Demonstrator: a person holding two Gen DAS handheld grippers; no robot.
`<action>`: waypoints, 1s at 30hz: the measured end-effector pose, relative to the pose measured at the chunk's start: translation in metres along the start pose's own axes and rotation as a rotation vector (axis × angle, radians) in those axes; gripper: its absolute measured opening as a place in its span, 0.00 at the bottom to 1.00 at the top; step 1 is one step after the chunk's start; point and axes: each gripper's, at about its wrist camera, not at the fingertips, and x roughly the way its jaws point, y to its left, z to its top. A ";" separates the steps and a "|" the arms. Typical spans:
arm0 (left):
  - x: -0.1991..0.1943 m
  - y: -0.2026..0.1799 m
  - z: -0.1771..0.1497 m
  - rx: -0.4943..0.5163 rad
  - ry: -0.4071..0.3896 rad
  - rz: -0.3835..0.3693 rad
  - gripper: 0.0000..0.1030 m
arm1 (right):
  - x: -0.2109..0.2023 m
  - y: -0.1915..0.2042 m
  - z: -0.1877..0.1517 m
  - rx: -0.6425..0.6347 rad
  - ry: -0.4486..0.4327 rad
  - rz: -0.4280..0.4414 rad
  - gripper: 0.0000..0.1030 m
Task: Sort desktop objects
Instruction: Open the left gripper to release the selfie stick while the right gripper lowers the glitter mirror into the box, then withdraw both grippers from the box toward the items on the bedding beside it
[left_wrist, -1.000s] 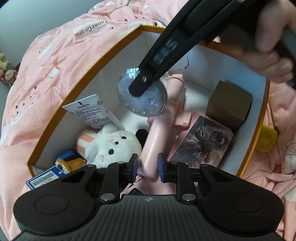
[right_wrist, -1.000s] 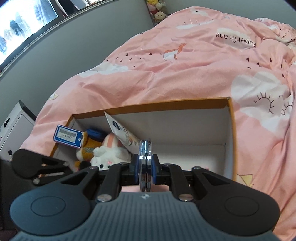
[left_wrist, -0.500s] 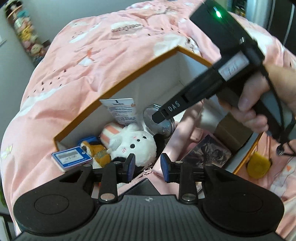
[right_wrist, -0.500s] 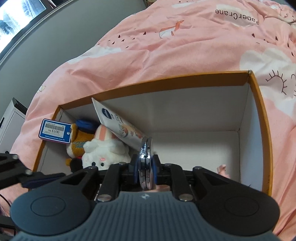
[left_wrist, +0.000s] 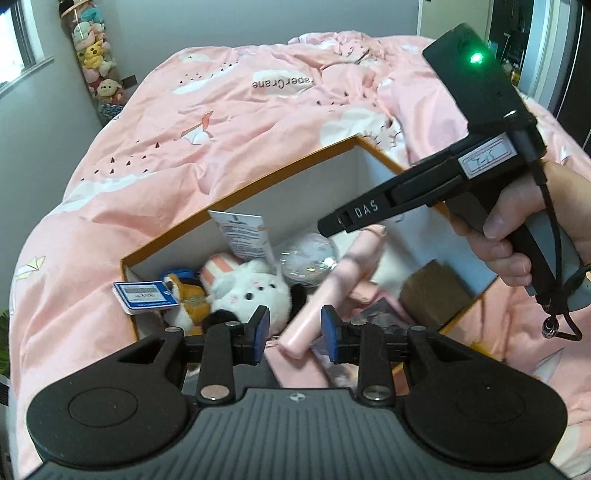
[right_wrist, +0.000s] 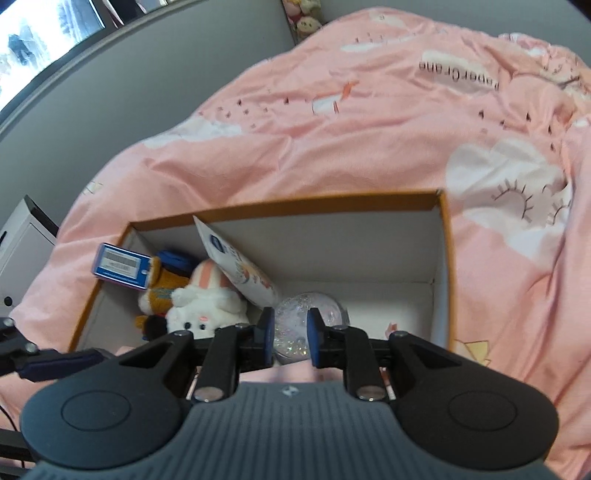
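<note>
An orange-rimmed white box (left_wrist: 236, 195) sits on a pink bedspread. Inside lie a clear glittery disc (left_wrist: 308, 260), a white plush bunny (left_wrist: 251, 293), a white tube (left_wrist: 243, 234), a pink stick (left_wrist: 332, 291), a brown box (left_wrist: 436, 291) and a dark picture card (left_wrist: 380, 314). My left gripper (left_wrist: 293, 334) is open and empty above the box's near edge. My right gripper (right_wrist: 290, 332) is open and empty, just above the disc (right_wrist: 306, 317), which lies in the box (right_wrist: 288, 205). The right gripper also shows in the left wrist view (left_wrist: 332, 225).
A blue price tag (left_wrist: 144, 295) and a small orange plush (left_wrist: 188, 299) sit at the box's left end. The pink duvet (left_wrist: 221, 122) surrounds the box. A jar of plush toys (left_wrist: 98, 70) stands by the grey wall. A white cabinet (right_wrist: 22, 243) stands at left.
My right gripper opened and let go of the glittery disc, which now lies in the box beside the tube. Both grippers have drawn back and up from the box.
</note>
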 end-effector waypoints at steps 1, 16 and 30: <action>-0.003 -0.003 -0.001 -0.003 -0.009 -0.005 0.34 | -0.006 0.001 -0.001 -0.004 -0.012 0.003 0.21; -0.044 -0.064 -0.027 -0.019 -0.128 -0.129 0.34 | -0.132 -0.001 -0.074 -0.046 -0.180 0.082 0.21; 0.008 -0.094 -0.059 0.004 0.024 0.008 0.34 | -0.103 -0.030 -0.169 0.047 -0.025 -0.126 0.23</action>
